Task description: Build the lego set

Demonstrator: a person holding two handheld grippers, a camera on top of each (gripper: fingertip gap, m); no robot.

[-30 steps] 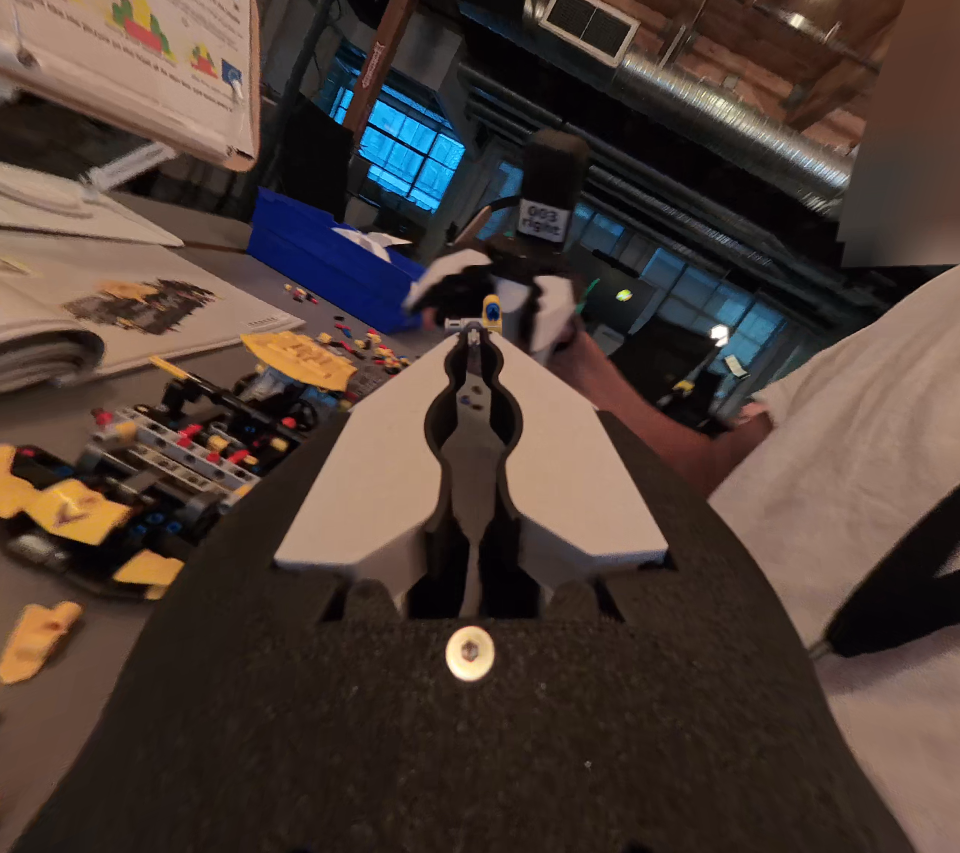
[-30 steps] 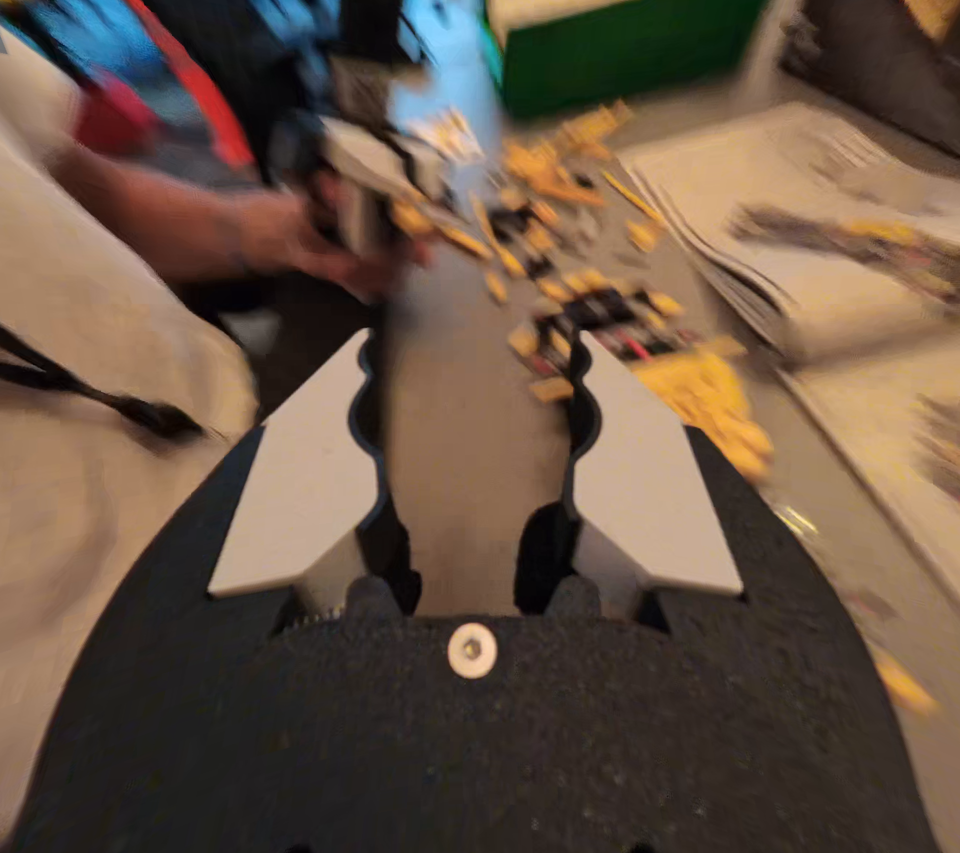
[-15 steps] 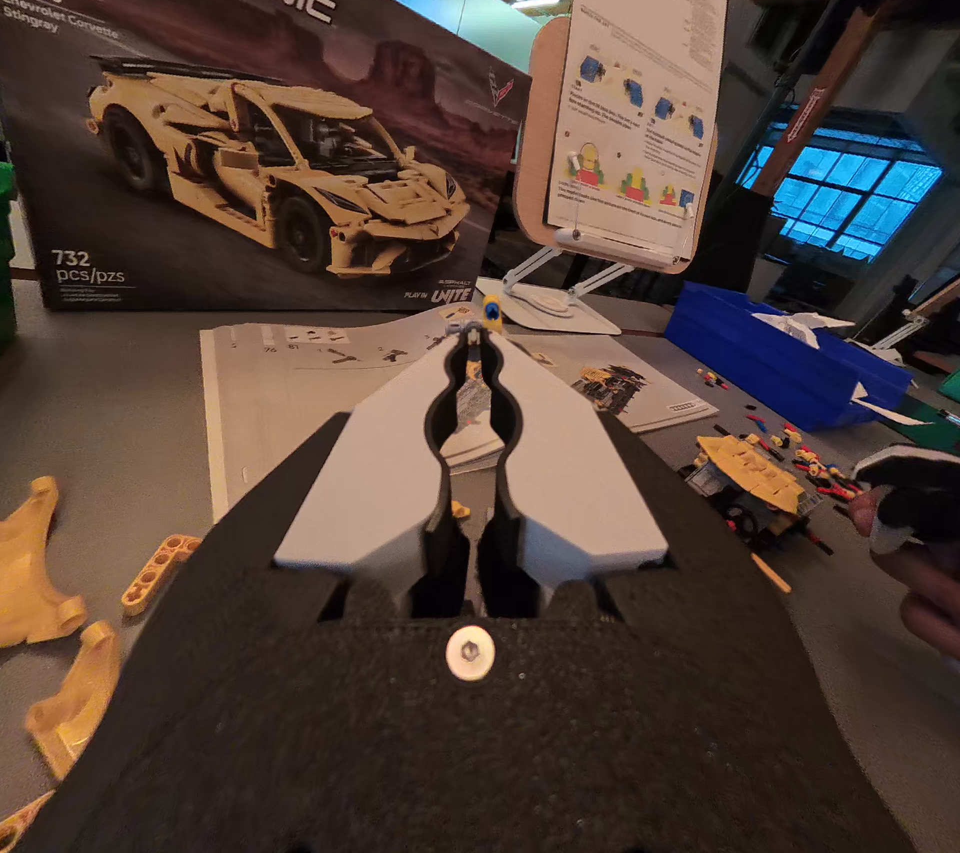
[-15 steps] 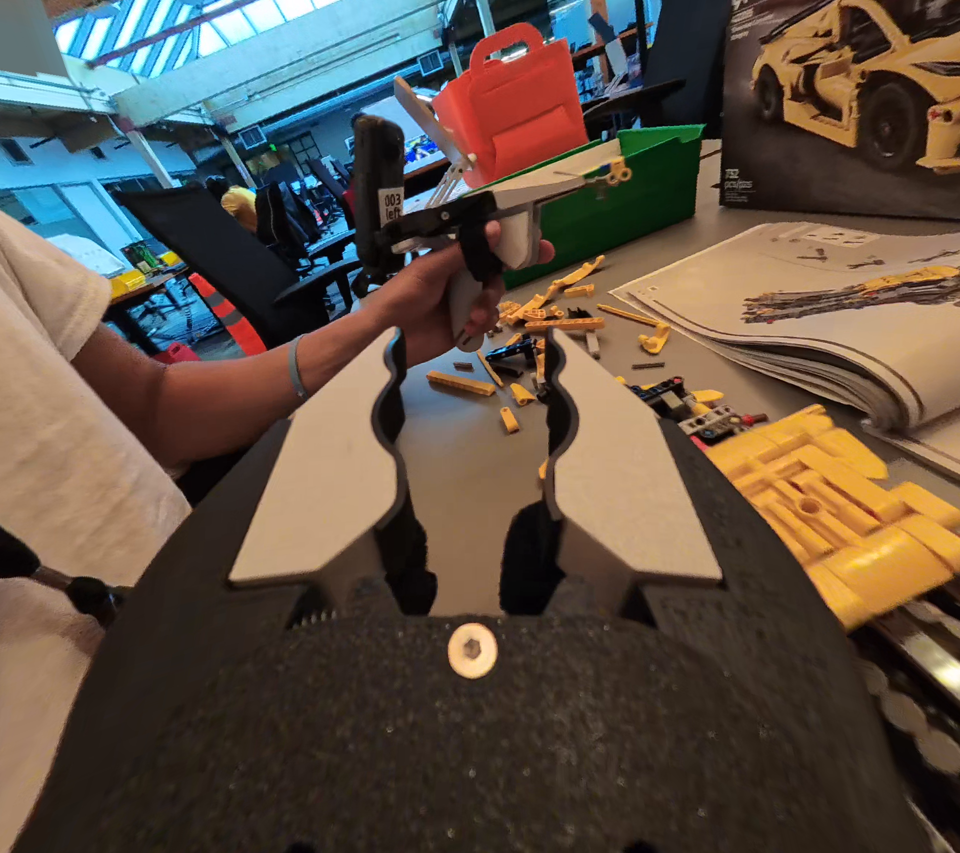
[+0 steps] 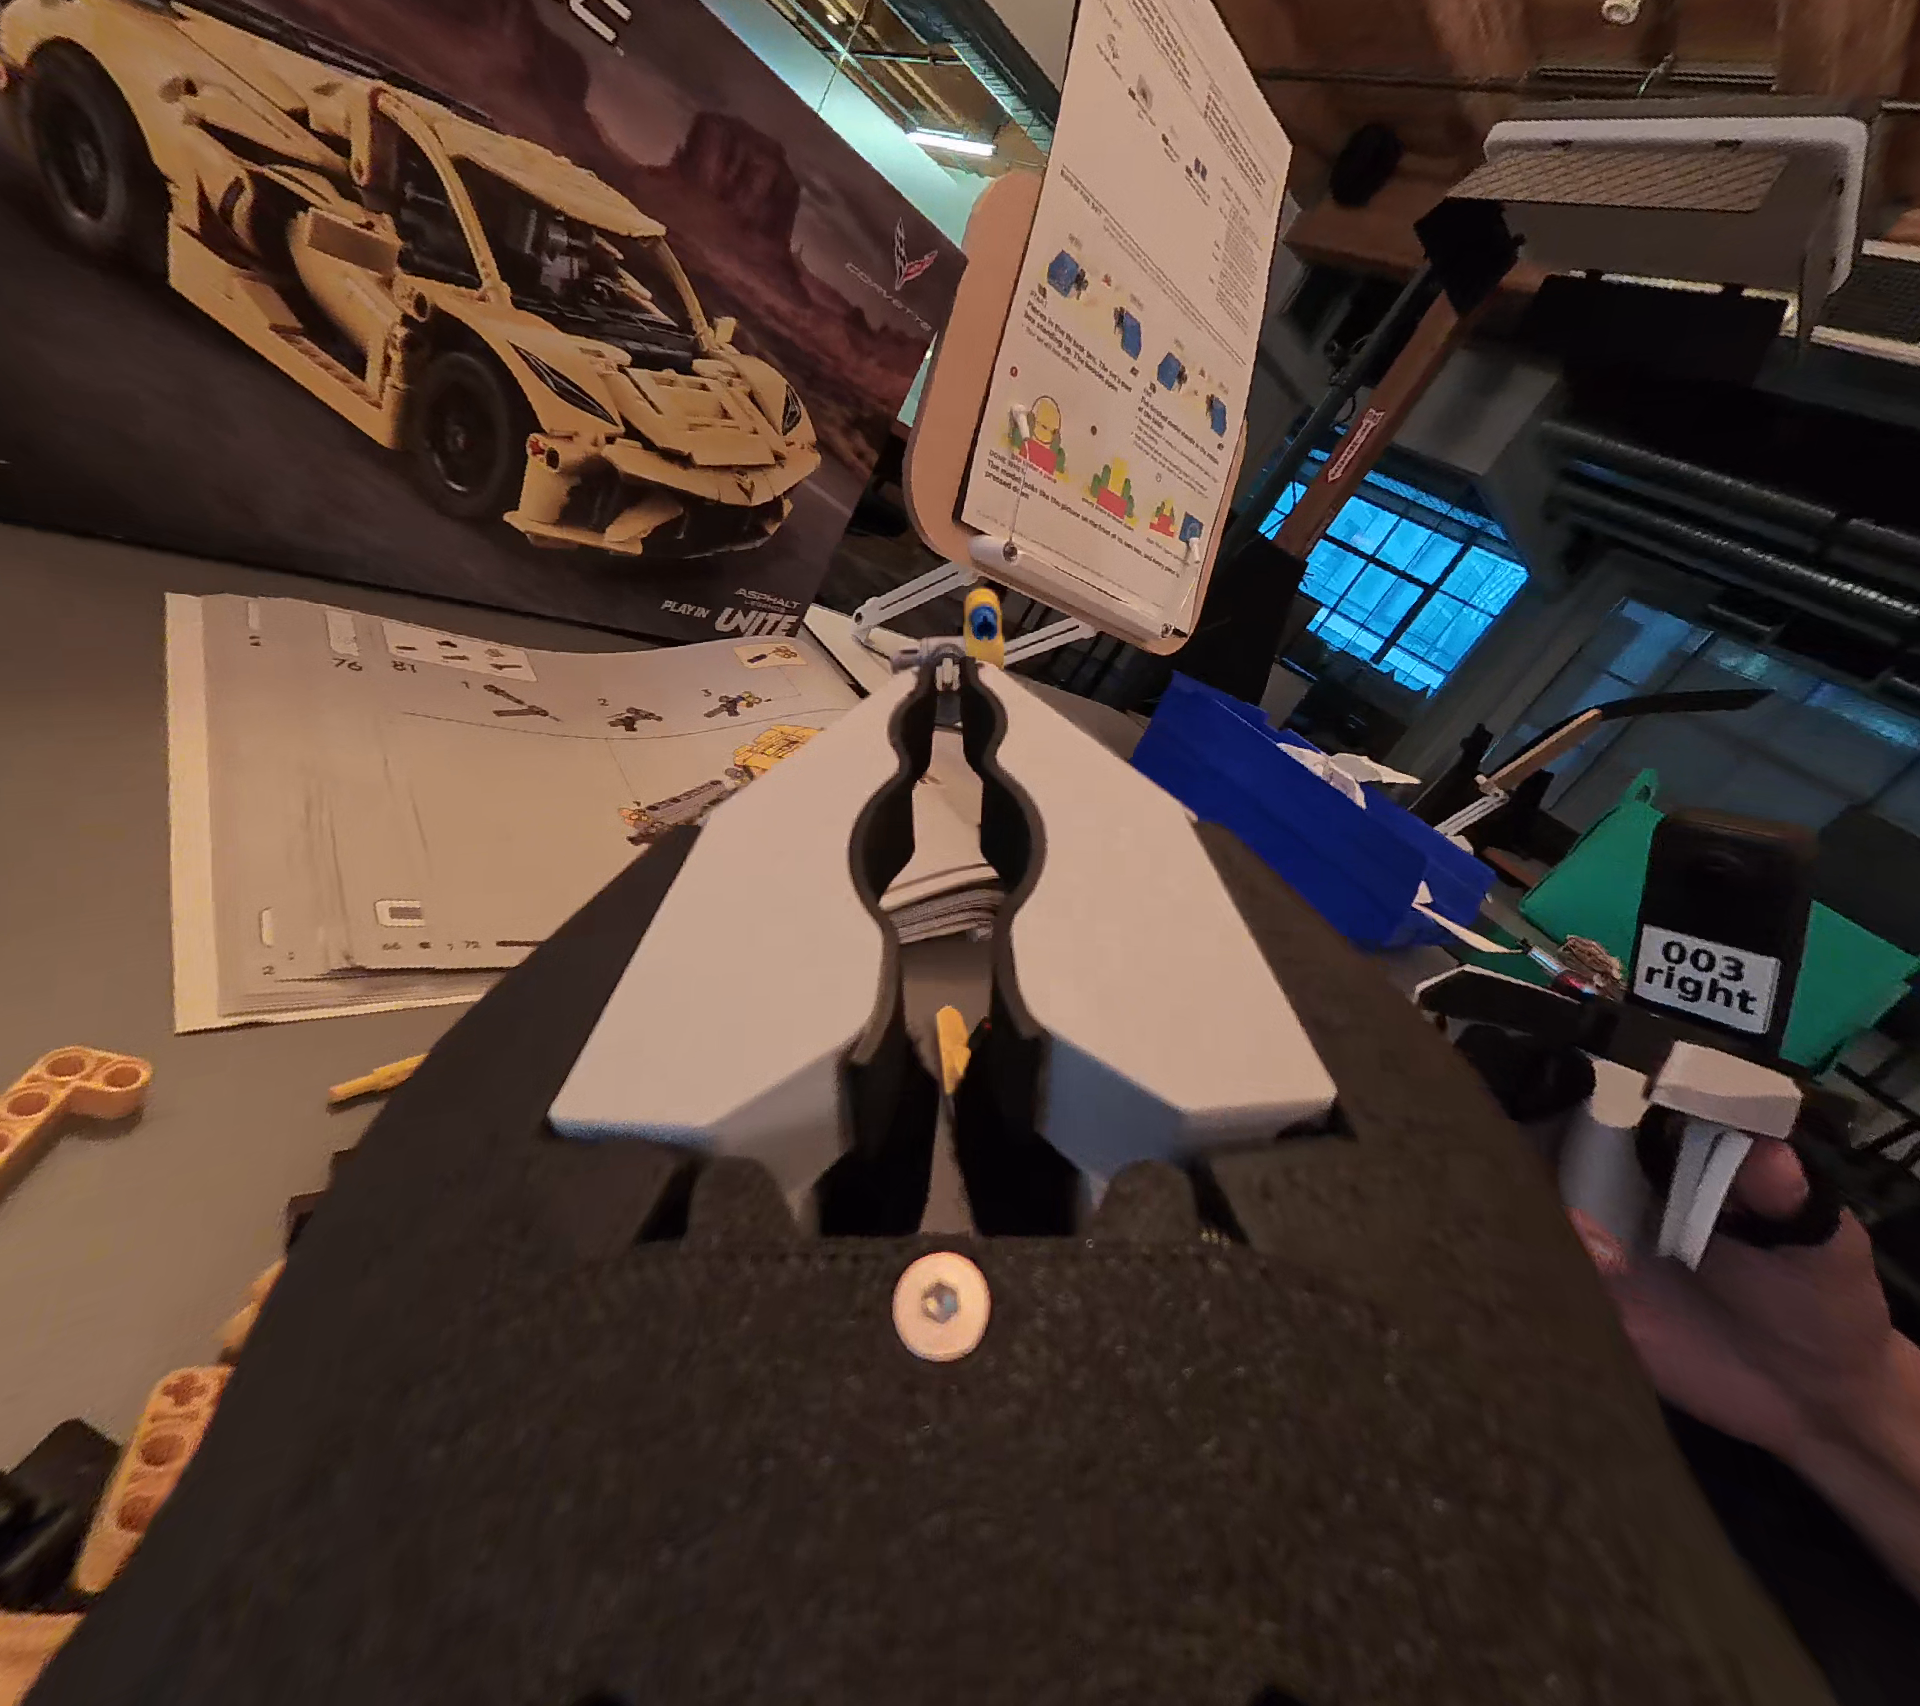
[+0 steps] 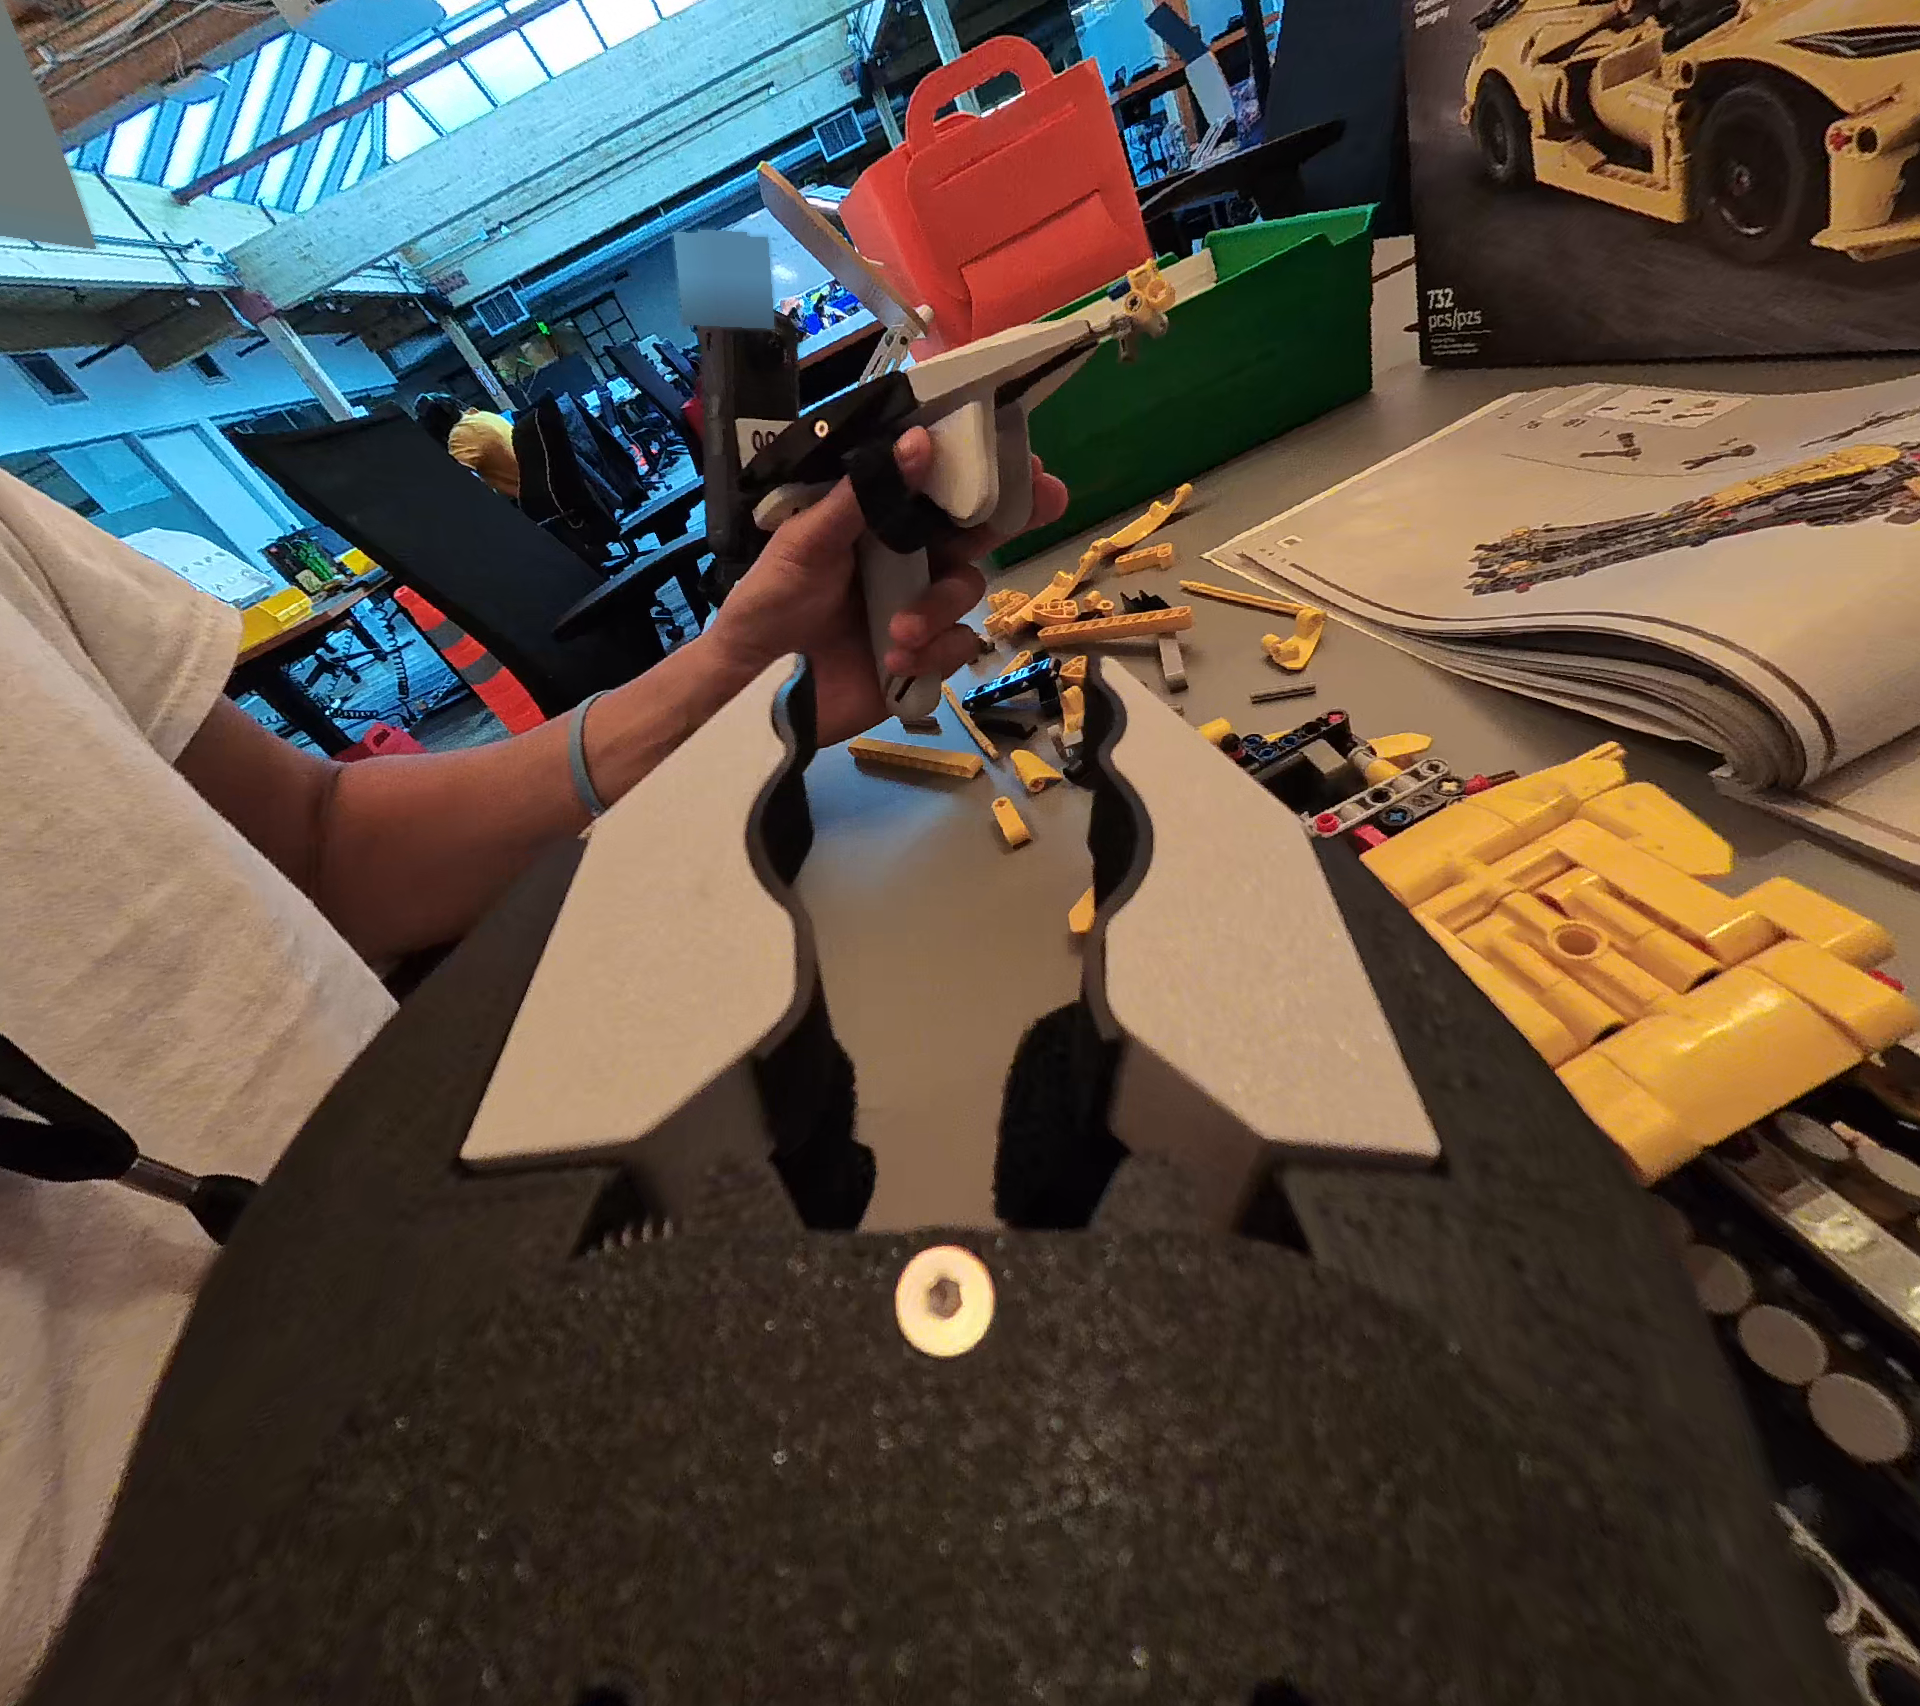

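Swung up toward the set box point(image 5: 436, 222), left hand-held gripper point(image 5: 948, 677) pinches a small yellow-and-blue piece point(image 5: 979, 620) while right hand-held gripper point(image 6: 948, 700) gapes empty.

Pale grey fingers point(image 6: 665, 908) on a black foam-textured body with one silver screw point(image 6: 943, 1299); white sleeve point(image 6: 94, 721), blue wristband point(image 6: 584, 757).

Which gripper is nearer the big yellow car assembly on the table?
Right. The right gripper, jaws open, sits just beside the yellow car assembly. The left gripper is raised off the table near the green bin, shut on a small yellow piece.
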